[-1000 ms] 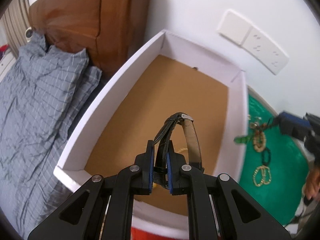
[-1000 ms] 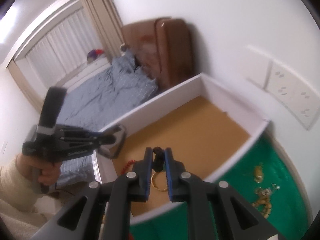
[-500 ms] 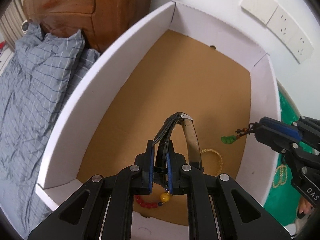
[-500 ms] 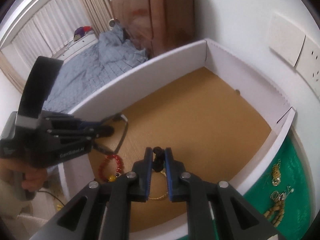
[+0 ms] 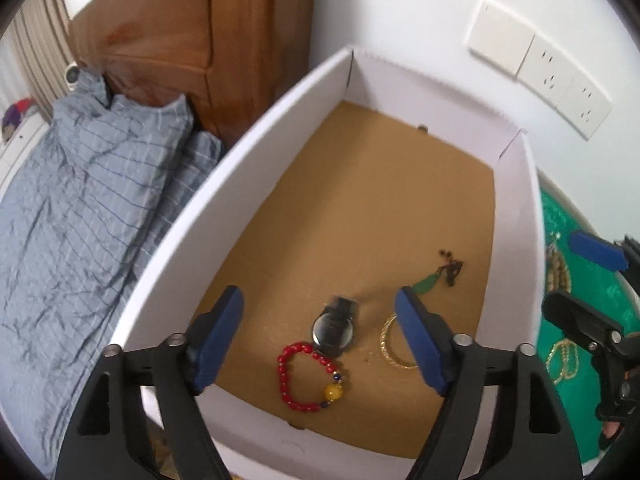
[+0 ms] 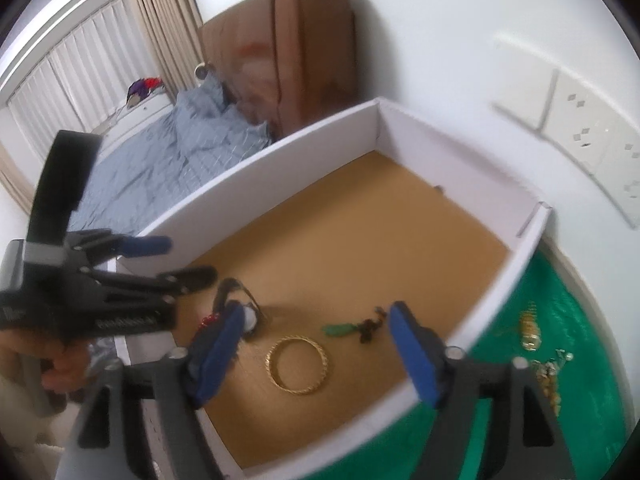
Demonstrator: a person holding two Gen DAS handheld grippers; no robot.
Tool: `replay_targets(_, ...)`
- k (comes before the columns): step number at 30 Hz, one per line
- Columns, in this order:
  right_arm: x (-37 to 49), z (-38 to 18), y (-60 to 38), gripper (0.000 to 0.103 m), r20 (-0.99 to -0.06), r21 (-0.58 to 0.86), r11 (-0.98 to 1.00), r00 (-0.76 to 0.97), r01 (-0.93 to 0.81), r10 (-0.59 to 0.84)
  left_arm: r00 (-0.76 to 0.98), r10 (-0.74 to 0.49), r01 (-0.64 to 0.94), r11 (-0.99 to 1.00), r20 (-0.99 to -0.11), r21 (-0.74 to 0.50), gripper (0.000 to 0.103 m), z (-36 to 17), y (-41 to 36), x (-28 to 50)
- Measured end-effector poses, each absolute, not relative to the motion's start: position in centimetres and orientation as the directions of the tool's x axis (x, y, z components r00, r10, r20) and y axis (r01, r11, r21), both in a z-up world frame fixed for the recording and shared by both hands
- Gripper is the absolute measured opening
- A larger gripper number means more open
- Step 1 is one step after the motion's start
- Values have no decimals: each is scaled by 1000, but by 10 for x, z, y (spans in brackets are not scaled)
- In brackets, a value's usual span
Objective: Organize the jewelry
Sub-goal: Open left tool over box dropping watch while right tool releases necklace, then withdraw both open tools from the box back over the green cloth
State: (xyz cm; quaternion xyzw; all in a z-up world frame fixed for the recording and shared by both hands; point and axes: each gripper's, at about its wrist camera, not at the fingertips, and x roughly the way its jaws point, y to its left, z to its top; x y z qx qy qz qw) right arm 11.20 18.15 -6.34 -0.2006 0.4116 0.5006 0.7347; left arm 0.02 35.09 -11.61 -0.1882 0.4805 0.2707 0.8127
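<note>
A white box (image 5: 280,112) with a brown floor holds a black watch (image 5: 334,330), a red bead bracelet (image 5: 310,378), a gold bangle (image 5: 390,344) and a green pendant on a dark cord (image 5: 430,282). My left gripper (image 5: 320,340) is open and empty above the box's near end. My right gripper (image 6: 314,352) is open and empty above the bangle (image 6: 298,364) and the pendant (image 6: 340,329). The watch (image 6: 240,300) lies partly behind my right gripper's left finger. More gold jewelry (image 6: 530,326) lies on the green cloth (image 6: 560,380).
A bed with a grey checked cover (image 5: 80,220) and a wooden headboard (image 5: 192,36) stand left of the box. Wall sockets (image 5: 560,80) are on the white wall behind. The green cloth (image 5: 560,240) lies right of the box with beads and chains on it.
Both grippers opened. The watch dropped from the left gripper and the green pendant from the right gripper onto the box floor. Both grippers drew back a little.
</note>
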Motion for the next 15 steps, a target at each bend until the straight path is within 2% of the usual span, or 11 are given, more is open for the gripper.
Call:
replay_targets(8,112,-38,109,80,-777,84,491,252,-867,577,469,266,-581,811,-842,-67,85,-87,306,2)
replay_targets(15,118,-37,38,80,-781,19,585,353,-811,515,523,217,-499,862,-824,-90,85,-76,258,19)
